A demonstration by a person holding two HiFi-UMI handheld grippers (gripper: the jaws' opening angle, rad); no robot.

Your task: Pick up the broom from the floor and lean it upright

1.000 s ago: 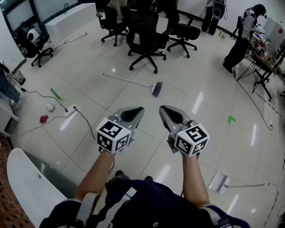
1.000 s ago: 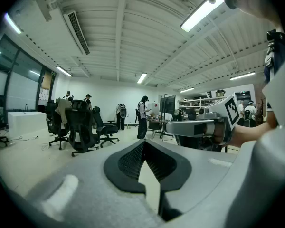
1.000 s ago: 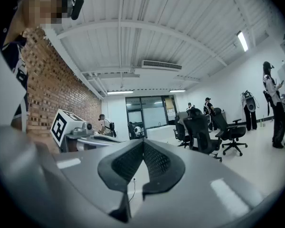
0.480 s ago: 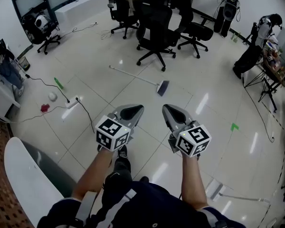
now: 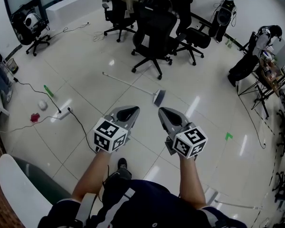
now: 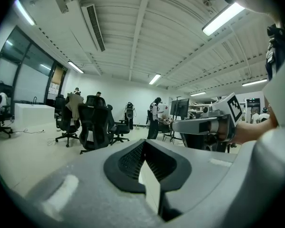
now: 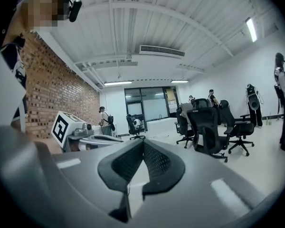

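The broom lies flat on the pale tiled floor; its thin white handle [image 5: 128, 83] runs up-left from the grey brush head [image 5: 159, 97]. My left gripper [image 5: 128, 112] and right gripper [image 5: 165, 113] are held side by side in the air, short of the brush head and apart from it. Both are shut with nothing between the jaws. The left gripper view shows its own pads [image 6: 143, 148] pressed together and the right gripper [image 6: 202, 125] beside it. In the right gripper view the jaws [image 7: 141, 152] also meet. The broom is outside both gripper views.
Black office chairs [image 5: 154, 32] stand just beyond the broom. A power strip with cable [image 5: 64, 113], a green object [image 5: 48, 90], a white ball [image 5: 42, 105] and a red object [image 5: 34, 118] lie at left. A person [image 5: 256, 46] stands by stands at right. A long-handled tool [image 5: 237, 206] lies at lower right.
I have stepped forward across the floor; the chairs and the broom look nearer, and the brush head sits closer to the gripper tips. Both grippers stayed shut and side by side.
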